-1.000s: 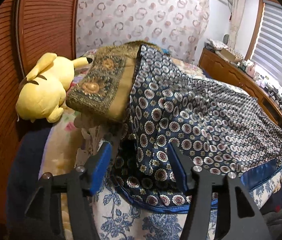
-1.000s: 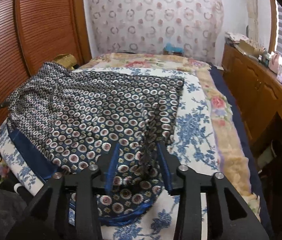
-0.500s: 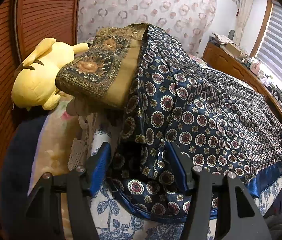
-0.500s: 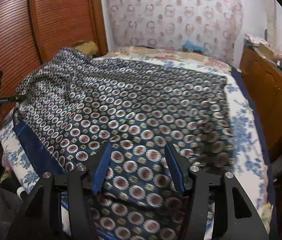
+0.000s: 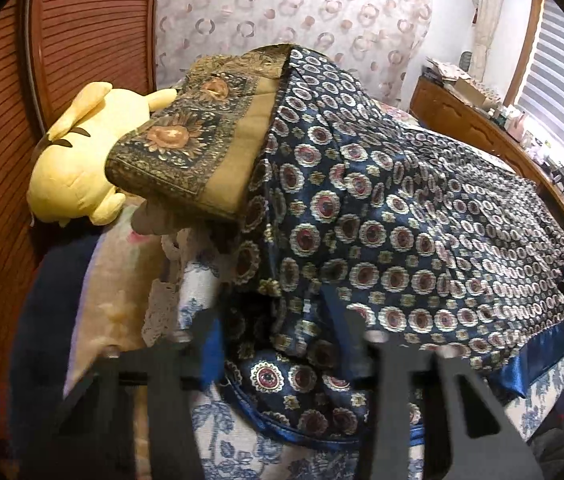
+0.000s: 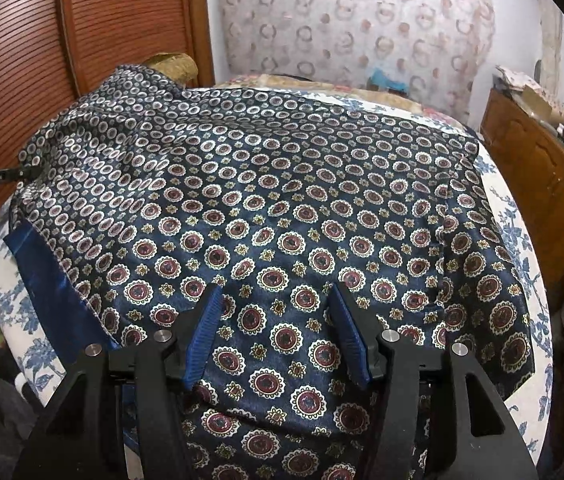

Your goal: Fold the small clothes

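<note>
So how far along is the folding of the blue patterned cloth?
Early. Done: the blue patterned cloth lies spread over the bed, no fold visible. In hand: the left gripper has just been closing its jaws, cloth bunched between them; the right gripper hovers open above it. Left: every fold.

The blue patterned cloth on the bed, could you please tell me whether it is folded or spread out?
Mostly spread: the blue patterned cloth lies open across the bed, one far corner draped over a gold cushion.
</note>
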